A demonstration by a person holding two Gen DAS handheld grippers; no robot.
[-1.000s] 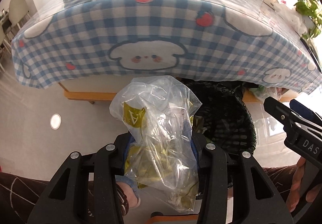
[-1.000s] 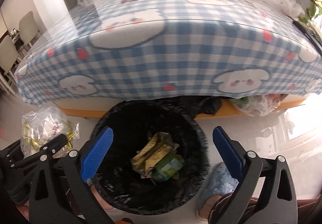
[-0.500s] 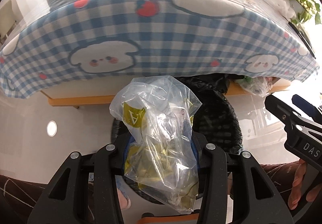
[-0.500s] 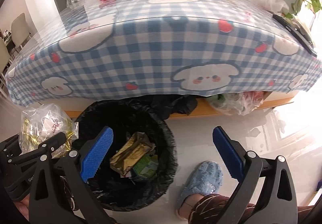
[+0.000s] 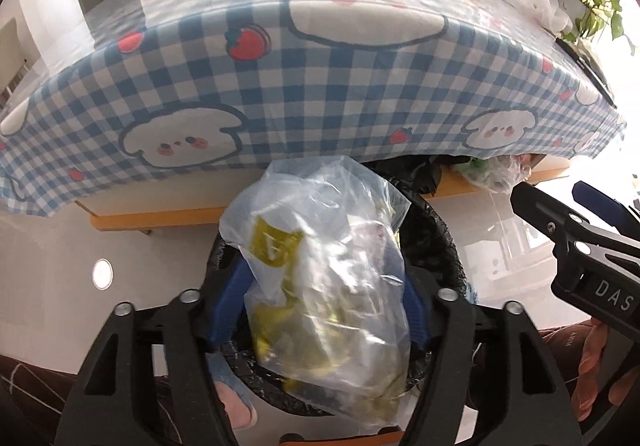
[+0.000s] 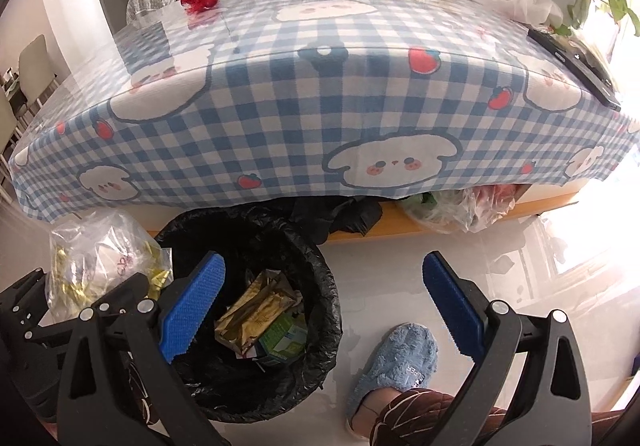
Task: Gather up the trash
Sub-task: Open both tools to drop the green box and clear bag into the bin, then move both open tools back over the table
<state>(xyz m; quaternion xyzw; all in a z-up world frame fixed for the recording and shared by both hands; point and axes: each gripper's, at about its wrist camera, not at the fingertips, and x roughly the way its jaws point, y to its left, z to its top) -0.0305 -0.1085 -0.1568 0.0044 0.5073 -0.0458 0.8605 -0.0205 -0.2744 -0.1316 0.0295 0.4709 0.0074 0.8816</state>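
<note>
so the whole thing comes down to bag vs bin right now. The left gripper [image 5: 326, 310] has the clear plastic bag [image 5: 324, 278] of yellowish wrappers standing between its blue pads, and those jaws are opening as I look. The bag hasn't dropped out yet, it sits in the gap, and I honestly can't tell if the pads are touching it or have just let go

What matters is what's underneath. From the left wrist view the black-lined trash bin [image 5: 444, 246] sits directly behind and below the bag, its rim showing all round the bag's sides, so the bag looks lined up over the opening. The right wrist view makes me less sure: there the bag [image 6: 100, 258] appears at the bin's [image 6: 320, 278] left rim, maybe partly over the edge rather than dead centre. The bag's long axis runs away from the gripper toward the table, with its top end pointing at the checked tablecloth [image 5: 320, 97]

The right gripper [image 6: 324, 306] is spread wide with nothing in it, hanging over the right side of the bin and the floor by the person's blue slipper [image 6: 394, 362]. The bin already has a gold wrapper [image 6: 256, 310] and a green carton [image 6: 284, 338] in it

My guess: the left hand does the drop, and if the bag tips leftward it could catch the rim
</note>
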